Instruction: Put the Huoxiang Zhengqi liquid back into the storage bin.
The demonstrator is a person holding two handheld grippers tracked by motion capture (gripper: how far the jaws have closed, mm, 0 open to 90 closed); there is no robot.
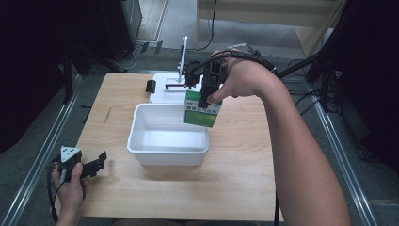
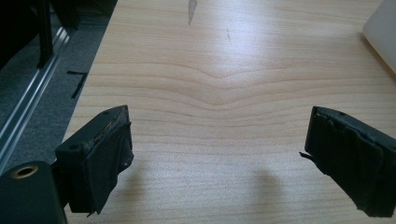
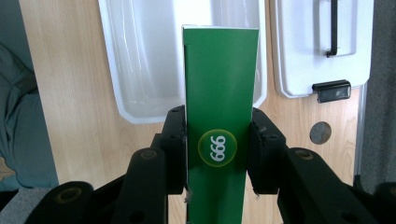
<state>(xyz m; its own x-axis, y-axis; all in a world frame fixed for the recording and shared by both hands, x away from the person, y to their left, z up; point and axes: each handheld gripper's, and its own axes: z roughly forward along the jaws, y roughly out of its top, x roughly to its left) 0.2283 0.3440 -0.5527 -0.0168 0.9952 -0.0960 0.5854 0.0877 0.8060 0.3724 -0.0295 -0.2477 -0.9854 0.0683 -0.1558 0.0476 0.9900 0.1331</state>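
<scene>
The right gripper hangs above the far right corner of the white tub, pointing down, its jaws clamped on the two broad faces of a green box; in the right gripper view the box stands straight up between the pads, a narrow green face with a round yellow-green badge reading 999 turned to the camera, and the far end of the box reaches out past the jaws over the tub; in the high view the box hangs in the air, tilted a little, its lower edge over the tub's inside near the right wall, not touching the tub as far as can be told; behind the tub lies a white lid with a black clasp, which the right gripper view shows just beside the tub; the left gripper rests low at the near left corner of the wooden table, well apart from the tub and the box; in the left gripper view its jaws stand wide apart with nothing but bare table between them, and a corner of the tub shows at the upper right edge.
</scene>
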